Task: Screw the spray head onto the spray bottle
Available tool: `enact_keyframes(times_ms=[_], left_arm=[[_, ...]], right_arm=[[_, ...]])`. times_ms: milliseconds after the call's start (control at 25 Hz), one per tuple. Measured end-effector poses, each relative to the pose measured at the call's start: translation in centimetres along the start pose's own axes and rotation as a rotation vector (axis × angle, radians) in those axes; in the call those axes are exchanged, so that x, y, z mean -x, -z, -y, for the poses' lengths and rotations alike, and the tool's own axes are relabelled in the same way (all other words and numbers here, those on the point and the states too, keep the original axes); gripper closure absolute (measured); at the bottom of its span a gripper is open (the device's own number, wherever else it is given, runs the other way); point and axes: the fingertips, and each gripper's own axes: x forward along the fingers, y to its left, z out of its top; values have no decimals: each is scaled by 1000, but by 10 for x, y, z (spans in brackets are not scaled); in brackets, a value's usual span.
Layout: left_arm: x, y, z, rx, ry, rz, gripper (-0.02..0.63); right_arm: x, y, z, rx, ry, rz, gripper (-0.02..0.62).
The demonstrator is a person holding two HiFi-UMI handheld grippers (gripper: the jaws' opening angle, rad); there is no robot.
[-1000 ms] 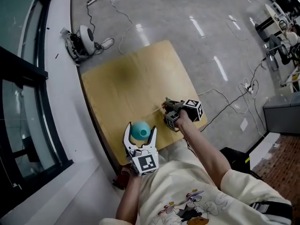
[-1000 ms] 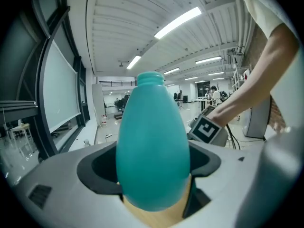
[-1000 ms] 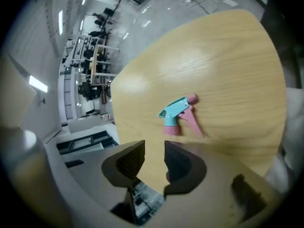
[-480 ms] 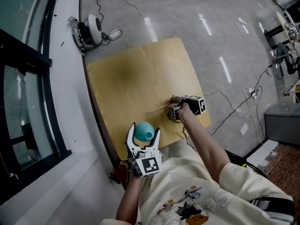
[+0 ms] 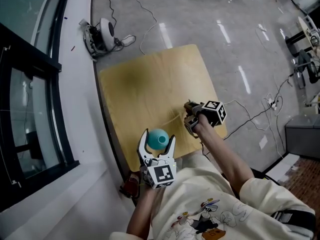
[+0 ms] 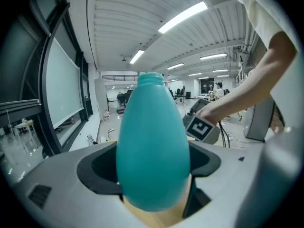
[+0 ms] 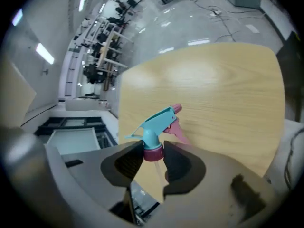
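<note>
Left tool [image 5: 159, 135]: holds bottle [image 6: 152, 146] | right tool [image 7: 153, 152]: just closing on spray head [image 7: 156, 121]

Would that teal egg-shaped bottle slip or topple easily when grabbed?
Likely slippery: the bottle looks smooth and tapers upward, so it might squirm out of the left hand-held gripper. Its rounded body looks like light plastic; a nudge would probably tip it and set it rolling.
</note>
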Motion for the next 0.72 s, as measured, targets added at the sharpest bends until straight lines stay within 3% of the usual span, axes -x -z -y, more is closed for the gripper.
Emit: enact_keyframes(times_ms=[120,280,440,560,720], left_arm=[[-1,-23,-2,-5,44,22,190],[5,-64,-1,-56,92,52,190],[7,-97,1,-139,173,-13,192],[10,-121,3,-236,218,-66,190],[15,-148,11,-252,287,-80,192]], right_arm=[[44,4,-76,165,-202,-12,462],[141,9,-187,486,-472,35,462],[252,45,-281,738,-752,60,462],[320,78,-323,936,-896,85,462],[379,115,-344,1101,-1009,80,462]])
